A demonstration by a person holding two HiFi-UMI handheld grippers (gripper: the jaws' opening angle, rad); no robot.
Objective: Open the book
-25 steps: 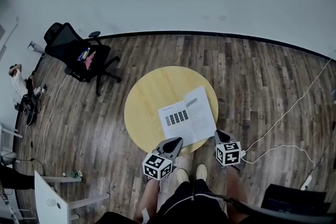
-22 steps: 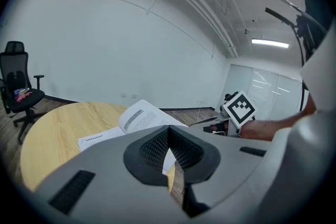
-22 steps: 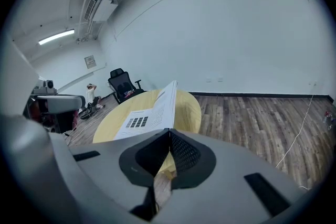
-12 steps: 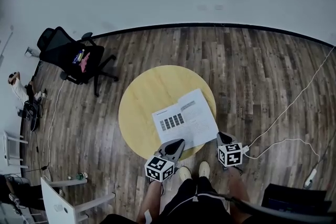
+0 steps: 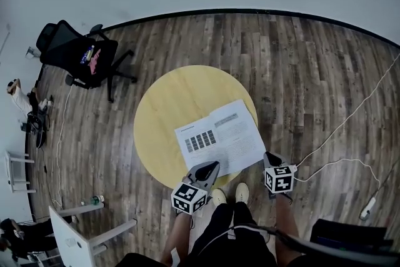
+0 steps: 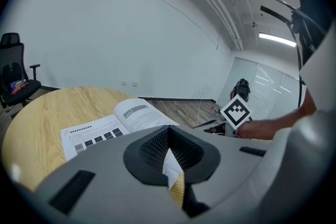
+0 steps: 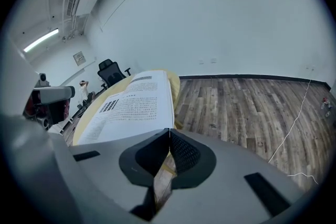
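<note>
Your left hand-held gripper (image 5: 209, 167) (image 6: 168, 131) is narrow: its tips meet, with nothing clamped that I can see. Only a sliver of white page and yellow top shows through the gap below the tips.

Your right hand-held gripper (image 5: 269, 157) (image 7: 169, 131) is the same, jaws fully together and empty.

The white paperback book (image 5: 219, 137) (image 6: 113, 122) (image 7: 131, 105) already lies open and flat on the round yellow wooden surface (image 5: 165, 103) (image 6: 37, 113) (image 7: 175, 86).
- From the left hand-held gripper, it sits directly ahead. The tips are at its near edge, but I can't tell if they touch it.
- From the right hand-held gripper, it is ahead and to the left. The tips are just beside its near right corner, at the surface rim.
- The page with rows of dark blocks is on the left hand-held gripper's side, and the text page is on the right one's.

A black office chair (image 5: 81, 59) stands well apart, far ahead-left of the left hand-held gripper. A white cable (image 5: 340, 128) runs across the wood floor to the right of the right one.
</note>
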